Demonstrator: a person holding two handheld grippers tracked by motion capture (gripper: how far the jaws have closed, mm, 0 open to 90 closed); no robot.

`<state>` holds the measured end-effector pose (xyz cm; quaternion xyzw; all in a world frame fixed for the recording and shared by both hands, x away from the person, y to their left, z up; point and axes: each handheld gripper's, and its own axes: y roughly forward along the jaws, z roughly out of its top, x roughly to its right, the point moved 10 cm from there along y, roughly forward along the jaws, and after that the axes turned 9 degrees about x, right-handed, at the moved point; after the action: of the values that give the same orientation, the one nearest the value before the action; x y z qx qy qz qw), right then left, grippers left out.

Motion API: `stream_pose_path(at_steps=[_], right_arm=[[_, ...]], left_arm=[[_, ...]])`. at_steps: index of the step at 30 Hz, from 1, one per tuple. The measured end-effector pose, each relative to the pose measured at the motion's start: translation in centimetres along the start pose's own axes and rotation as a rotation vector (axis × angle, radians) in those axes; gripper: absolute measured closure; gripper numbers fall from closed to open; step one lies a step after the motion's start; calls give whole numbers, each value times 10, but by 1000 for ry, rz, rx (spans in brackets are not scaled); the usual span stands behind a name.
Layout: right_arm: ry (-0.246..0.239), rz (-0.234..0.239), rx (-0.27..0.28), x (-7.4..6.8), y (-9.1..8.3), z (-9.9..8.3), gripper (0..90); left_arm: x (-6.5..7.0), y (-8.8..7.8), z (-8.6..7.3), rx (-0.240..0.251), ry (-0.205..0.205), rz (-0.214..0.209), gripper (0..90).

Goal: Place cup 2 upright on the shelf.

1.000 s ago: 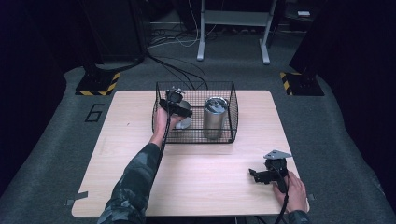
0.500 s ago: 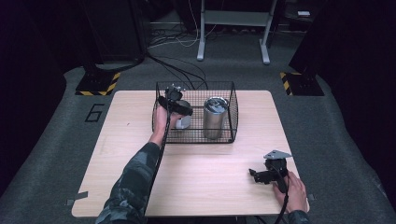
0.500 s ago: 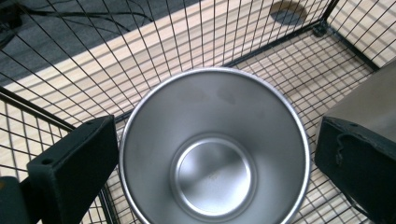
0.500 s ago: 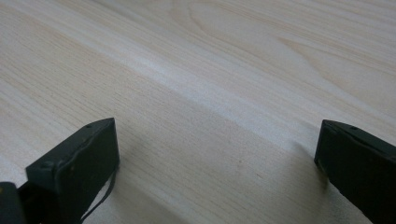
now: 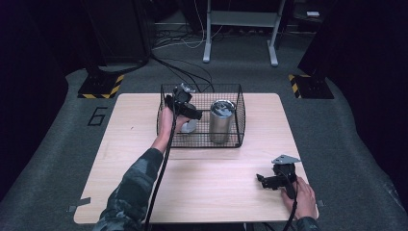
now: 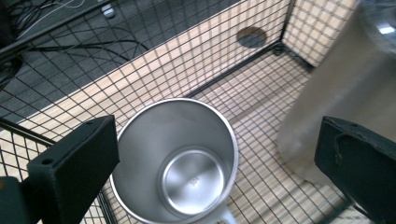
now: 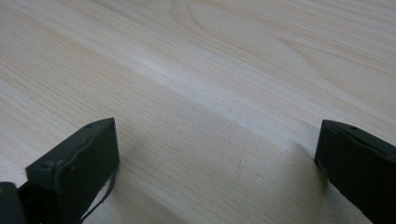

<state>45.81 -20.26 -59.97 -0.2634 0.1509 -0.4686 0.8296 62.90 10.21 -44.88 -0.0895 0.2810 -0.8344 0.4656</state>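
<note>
A black wire basket (image 5: 238,113) stands at the middle of the table's (image 5: 134,159) far edge, and two metal vessels stand inside it. The left gripper (image 5: 185,107) hangs over the basket's left half, its jaws spread wide apart and clamped on nothing. In the left gripper view the steel mug (image 6: 180,161) sits directly below and between those jaws, upright and open-mouthed, its empty polished bottom visible; its rim comes close to the left jaw, while the right jaw stands well clear of it. In the high view the mug (image 5: 189,126) rests on the basket floor near the left wall, partly covered by the hand. The taller steel tumbler (image 5: 222,120) stands upright in the basket's right half, beside the mug without touching it, and appears blurred at the right of the left gripper view. The right gripper (image 5: 268,181) lies low over the table near the near right corner, well apart from the basket, its jaws also wide open with only bare wood (image 7: 224,93) between them.
</note>
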Motion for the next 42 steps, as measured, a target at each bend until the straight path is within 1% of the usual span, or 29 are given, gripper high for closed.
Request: stream_pose_path(at_steps=[2,3,4,5,6,7,9,10,11,12,14,15,16,18,20,22,23,24,26,28,32,34,35,36,37,39,40,41,42], right_arm=[[1,0,2,0,0,0,0],[1,0,2,0,0,0,0],[-1,0,0,0,0,0,0],[0,0,2,0,0,0,0],[0,0,2,0,0,0,0],[0,-1,1,0,0,0,0],[0,0,-1,0,0,0,0],[0,-1,1,0,0,0,0],[0,-1,1,0,0,0,0],[0,-1,0,0,0,0,0],[0,-1,1,0,0,0,0],[0,0,0,0,0,0,0],[0,0,0,0,0,0,0],[1,0,1,0,0,0,0],[-1,0,-1,0,0,0,0],[0,0,0,0,0,0,0],[-1,0,-1,0,0,0,0],[1,0,0,0,0,0,0],[0,0,-1,0,0,0,0],[0,0,-1,0,0,0,0],[-1,0,-1,0,0,0,0],[0,0,-1,0,0,0,0],[-1,0,-1,0,0,0,0],[0,0,0,0,0,0,0],[0,0,0,0,0,0,0],[-1,0,-1,0,0,0,0],[-1,0,-1,0,0,0,0],[0,0,-1,0,0,0,0],[0,0,-1,0,0,0,0]], left_arm=[[2,-5,2,9,6,-8,1],[2,-5,2,9,6,-8,1],[5,-12,3,10,11,-19,1],[6,-14,3,14,8,-23,1],[9,-20,2,13,5,-38,1],[12,-23,1,15,10,-44,1],[13,-25,0,14,10,-46,1],[18,-31,-2,19,20,-59,1],[18,-31,-2,19,20,-59,1],[22,-39,-5,20,35,-67,1],[26,-47,-7,26,47,-69,1],[26,-47,-7,26,47,-69,1],[31,-56,-9,25,72,-76,1],[37,-65,-11,41,72,-88,1],[40,-74,-16,44,88,-92,1],[43,-84,-21,51,92,-103,1],[43,-84,-21,51,92,-103,1],[46,-92,-28,57,96,-107,1],[47,-100,-36,65,98,-110,1],[48,-105,-43,65,103,-107,1],[49,-114,-60,60,90,-111,1],[48,-118,-67,69,88,-108,1],[48,-121,-71,75,79,-108,1],[48,-123,-75,67,83,-109,1],[48,-123,-75,67,83,-109,1],[49,-127,-84,73,80,-102,1],[49,-131,-92,73,82,-96,1],[50,-132,-96,73,69,-95,1],[50,-134,-101,71,74,-90,1]])
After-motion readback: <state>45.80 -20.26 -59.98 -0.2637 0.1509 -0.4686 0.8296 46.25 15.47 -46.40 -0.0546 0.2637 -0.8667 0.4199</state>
